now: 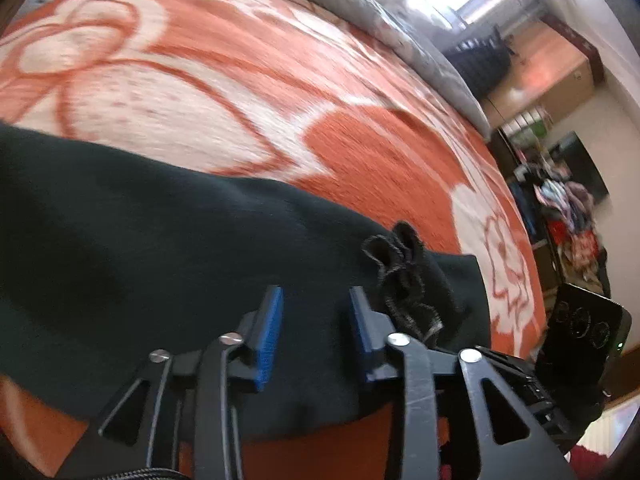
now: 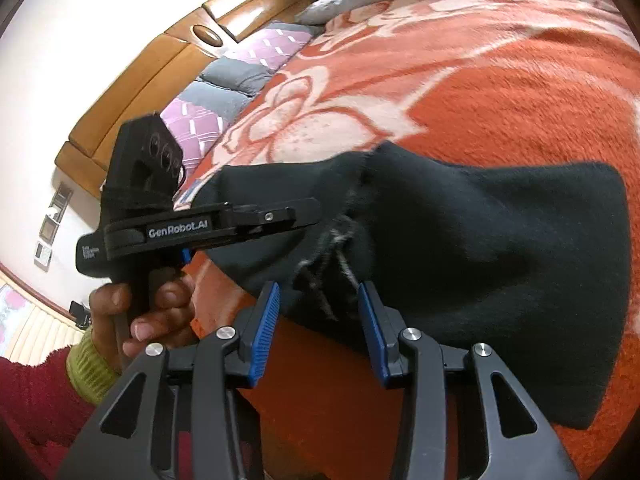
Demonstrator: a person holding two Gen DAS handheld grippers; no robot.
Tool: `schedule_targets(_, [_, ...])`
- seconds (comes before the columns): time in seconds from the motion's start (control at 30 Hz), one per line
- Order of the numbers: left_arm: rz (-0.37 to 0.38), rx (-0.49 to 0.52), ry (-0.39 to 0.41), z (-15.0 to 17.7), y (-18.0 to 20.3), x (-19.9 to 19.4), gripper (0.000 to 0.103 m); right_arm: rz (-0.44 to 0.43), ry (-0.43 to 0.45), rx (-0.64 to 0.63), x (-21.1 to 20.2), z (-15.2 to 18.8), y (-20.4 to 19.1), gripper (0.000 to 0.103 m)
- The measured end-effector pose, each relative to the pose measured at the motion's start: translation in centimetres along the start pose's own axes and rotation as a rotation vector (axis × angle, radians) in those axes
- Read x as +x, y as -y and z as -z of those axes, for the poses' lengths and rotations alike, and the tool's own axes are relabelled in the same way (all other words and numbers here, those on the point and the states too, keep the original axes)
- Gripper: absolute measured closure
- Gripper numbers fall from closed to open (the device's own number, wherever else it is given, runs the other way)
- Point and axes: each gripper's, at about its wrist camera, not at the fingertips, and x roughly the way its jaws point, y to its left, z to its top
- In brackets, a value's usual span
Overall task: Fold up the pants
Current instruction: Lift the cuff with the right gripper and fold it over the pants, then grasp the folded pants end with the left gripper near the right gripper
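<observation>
Black pants (image 1: pixel 160 248) lie bunched on an orange and cream flowered blanket (image 1: pixel 248 92) on a bed. In the left wrist view my left gripper (image 1: pixel 315 290) hovers just over the cloth, open, its blue pads (image 1: pixel 270 332) apart with only flat fabric below. A frayed seam (image 1: pixel 400 272) curls up to its right. In the right wrist view the pants (image 2: pixel 480 248) spread to the right. My right gripper (image 2: pixel 320 285) is open at their near edge, with frayed threads (image 2: pixel 332 256) lying loose between its blue pads (image 2: pixel 264 332). The left gripper's body (image 2: pixel 200 226) is side-on at left.
A hand (image 2: pixel 152 312) with a green cuff and red sleeve holds the left gripper's handle. Purple and grey pillows (image 2: pixel 240 68) and a wooden headboard (image 2: pixel 160 64) lie beyond the blanket. A grey quilt (image 1: pixel 400 32) edges the far side. Cluttered shelves (image 1: pixel 560 208) stand past the bed.
</observation>
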Motion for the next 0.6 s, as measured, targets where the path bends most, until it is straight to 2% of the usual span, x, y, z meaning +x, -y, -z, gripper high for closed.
schedule_targets(0.1, [-0.027, -0.033, 0.04, 0.3, -0.9, -1.7, 0.054, -0.004, 0.0, -0.025, 0.1, -0.7, -0.8, 0.06])
schedule_targets(0.3, [-0.062, -0.168, 0.117, 2.0, -3.7, -5.3, 0.052, -0.011, 0.001, -0.083, 1.1, -3.2, -2.4, 0.06])
schedule_targets(0.37, [-0.079, -0.209, 0.14, 2.6, -4.8, -6.4, 0.049, -0.014, -0.012, -0.1, 2.0, -4.1, -2.9, 0.06])
schedule_targets(0.4, [-0.088, -0.227, 0.15, 3.0, -5.4, -6.9, 0.048, -0.015, -0.02, -0.108, 2.4, -4.5, -3.2, 0.059])
schedule_targets(0.5, [-0.107, -0.287, 0.176, 3.9, -7.5, -8.6, 0.048, -0.013, -0.042, -0.132, 4.1, -5.5, -4.0, 0.044])
schedule_targets(0.6, [-0.13, -0.349, 0.203, 4.5, -9.7, -10.0, 0.048, -0.022, -0.066, -0.157, 5.7, -6.3, -4.8, 0.043])
